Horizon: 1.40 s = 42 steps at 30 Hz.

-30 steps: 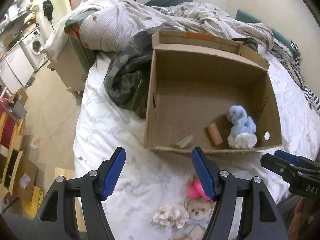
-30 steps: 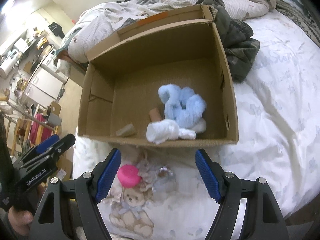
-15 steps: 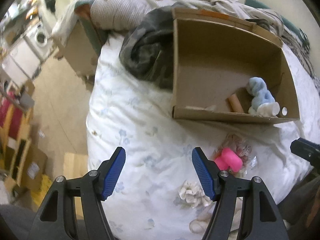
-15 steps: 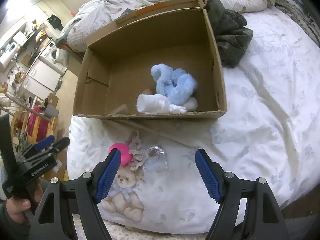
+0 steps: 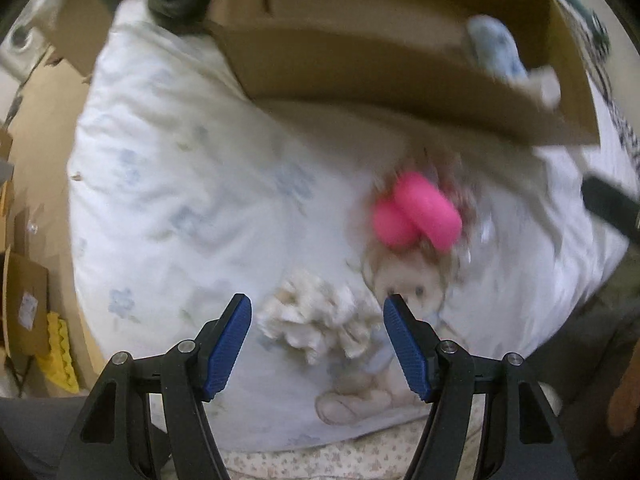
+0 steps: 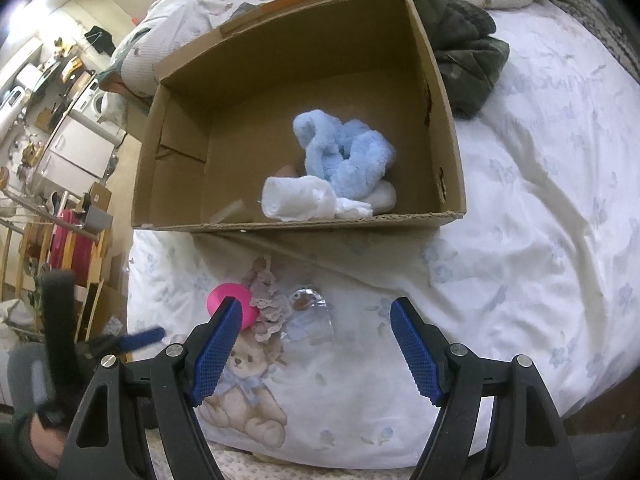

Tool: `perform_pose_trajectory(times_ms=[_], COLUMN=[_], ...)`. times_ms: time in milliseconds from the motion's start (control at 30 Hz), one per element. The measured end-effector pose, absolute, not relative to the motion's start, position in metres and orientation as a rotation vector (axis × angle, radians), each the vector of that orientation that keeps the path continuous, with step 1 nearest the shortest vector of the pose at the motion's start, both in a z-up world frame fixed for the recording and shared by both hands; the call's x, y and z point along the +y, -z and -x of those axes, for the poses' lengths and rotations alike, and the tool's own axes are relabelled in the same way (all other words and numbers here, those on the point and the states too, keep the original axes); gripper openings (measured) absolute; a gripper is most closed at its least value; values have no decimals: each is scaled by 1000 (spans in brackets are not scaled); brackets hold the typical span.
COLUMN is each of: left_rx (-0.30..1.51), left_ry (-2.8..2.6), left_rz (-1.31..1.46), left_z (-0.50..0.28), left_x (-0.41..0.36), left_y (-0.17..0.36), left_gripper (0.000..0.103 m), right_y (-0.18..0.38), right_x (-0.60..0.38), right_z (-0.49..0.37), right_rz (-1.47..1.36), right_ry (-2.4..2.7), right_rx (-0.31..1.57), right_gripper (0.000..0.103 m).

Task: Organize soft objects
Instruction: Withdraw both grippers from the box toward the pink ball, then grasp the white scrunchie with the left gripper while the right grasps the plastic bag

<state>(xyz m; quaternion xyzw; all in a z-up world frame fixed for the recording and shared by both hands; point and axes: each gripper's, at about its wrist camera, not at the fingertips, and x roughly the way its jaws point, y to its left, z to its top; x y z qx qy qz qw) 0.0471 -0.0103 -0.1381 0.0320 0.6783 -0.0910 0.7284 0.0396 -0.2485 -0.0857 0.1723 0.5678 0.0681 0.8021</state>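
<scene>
Pointing straight down, the left gripper [image 5: 316, 322] straddles the cream scrunchie [image 5: 316, 330] on the bed [image 5: 160, 184]; fingers closing, not yet touching. Right gripper [image 6: 316, 314] wide, empty, farther off.

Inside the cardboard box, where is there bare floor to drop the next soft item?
The brown cardboard box has bare floor along its left and back walls. Its front right corner is crowded by the fluffy light-blue plush and the white rolled cloth. A pale scrap lies by the front wall.
</scene>
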Motion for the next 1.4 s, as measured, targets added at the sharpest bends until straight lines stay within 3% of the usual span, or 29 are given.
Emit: perform_pose_trajectory(times_ms=[67,133,233,467,567,600,1067,1133,1167,1233,1400], left_rx=[1506,1536,1540,1424,1354,1335,1311,1318,1319,1317,1314], left_ry=[226,249,255,234,196,183,147,146,147,146,137], left_rz=[-76,-72,-77,-14,9,14,70,86,89,86,89], left_z=[-44,-42,-40,-50,-55,-57,-79,-80,-80,-81,-82], left_x=[-13,-14,-12,0,6,7,15,16,16,15,18], left_y=[141,146,147,115,99,95,90,91,91,91,91], left_gripper=[42,15,11,9,9,9,9,9,9,9,9], right_y=[88,91,97,125,142,147,167,166,165,162,153], right_x=[-249,-250,-251,-256,-250,-246,-201,-198,-194,-189,-190], right_z=[-41,-42,-46,-55,-61,-63,-86,-85,-85,-84,-75], right_rz=[-372,-375,-394,-466,-443,-429,-281,-275,-283,-238,-234], right_ry=[-141,-138,-138,-124,-125,-128,-154,-184,-216,-229,-255], right_rx=[1226,1237,1255,1358,1420,1438,1461,1452,1455,1445,1420], right_gripper=[81,81,81,80,55,54,54,32,27,4,3])
